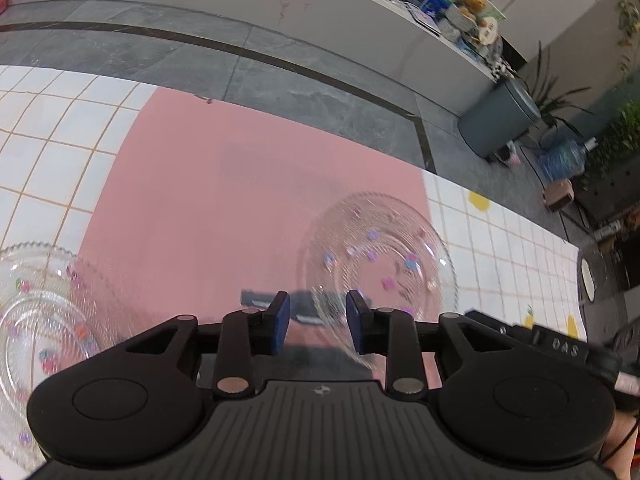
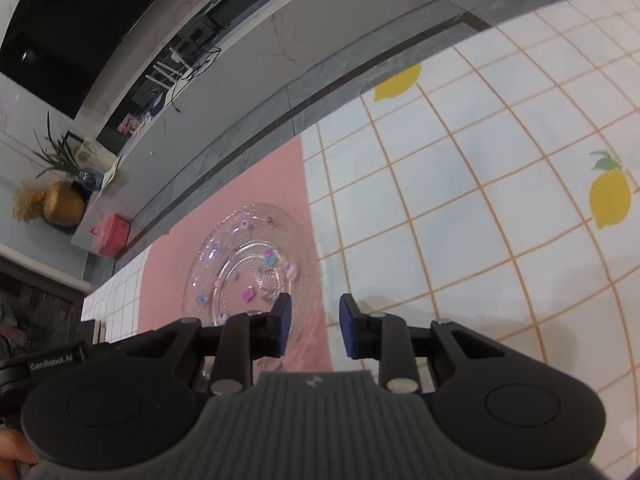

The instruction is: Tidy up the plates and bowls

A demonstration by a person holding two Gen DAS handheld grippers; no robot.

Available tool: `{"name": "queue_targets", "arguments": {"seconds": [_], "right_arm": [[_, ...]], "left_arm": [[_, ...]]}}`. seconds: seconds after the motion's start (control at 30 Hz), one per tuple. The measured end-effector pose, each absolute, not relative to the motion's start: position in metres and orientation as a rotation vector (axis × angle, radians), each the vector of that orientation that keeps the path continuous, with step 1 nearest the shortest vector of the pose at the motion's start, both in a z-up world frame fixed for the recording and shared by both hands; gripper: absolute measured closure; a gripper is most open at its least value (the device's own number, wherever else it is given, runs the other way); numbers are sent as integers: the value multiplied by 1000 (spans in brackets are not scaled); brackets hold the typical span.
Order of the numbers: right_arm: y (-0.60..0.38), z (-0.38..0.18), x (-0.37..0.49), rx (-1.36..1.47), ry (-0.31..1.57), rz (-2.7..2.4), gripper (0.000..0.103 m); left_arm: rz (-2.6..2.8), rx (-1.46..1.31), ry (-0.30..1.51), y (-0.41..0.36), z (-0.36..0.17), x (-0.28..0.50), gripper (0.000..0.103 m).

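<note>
Glass plate (image 1: 380, 256), clear with small coloured spots, lies flat on the pink mat (image 1: 224, 200) on the bench (image 1: 52, 140), at 3 o'clock of the mat's middle in the left wrist view. A second glass plate (image 1: 36, 312) sits at 9 o'clock, overlapping the mat's edge onto the tiled cloth. Left tongs (image 1: 318, 324) are released, hovering over the first plate's near rim, nothing gripped. Right tongs (image 2: 314, 326) are likewise released, above the mat's edge, with the plate (image 2: 248, 260) at 11 o'clock. Lemon prints (image 2: 610, 200) mark the cloth.
</note>
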State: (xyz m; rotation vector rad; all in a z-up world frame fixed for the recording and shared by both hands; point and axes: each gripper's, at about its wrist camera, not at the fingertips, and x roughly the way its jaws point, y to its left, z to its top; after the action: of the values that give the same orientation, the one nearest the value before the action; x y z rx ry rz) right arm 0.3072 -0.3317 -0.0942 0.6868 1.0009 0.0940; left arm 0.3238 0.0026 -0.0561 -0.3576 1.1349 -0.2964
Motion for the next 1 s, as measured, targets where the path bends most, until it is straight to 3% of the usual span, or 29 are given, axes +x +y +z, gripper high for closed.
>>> {"name": "queue_targets", "arguments": {"seconds": [0.77,0.9,1.0], "right_arm": [[-320,-118,316,804,850,132,79],[-318,-117,316,778,855,130,83],[-317,-115,315,748,872,109,95]], "left_arm": [[-341,-470,1107,3,-85,347,69],[-345,-435,1091,-3,-83,343,70],[-318,-372,1078,-8,-81,341,81]]}}
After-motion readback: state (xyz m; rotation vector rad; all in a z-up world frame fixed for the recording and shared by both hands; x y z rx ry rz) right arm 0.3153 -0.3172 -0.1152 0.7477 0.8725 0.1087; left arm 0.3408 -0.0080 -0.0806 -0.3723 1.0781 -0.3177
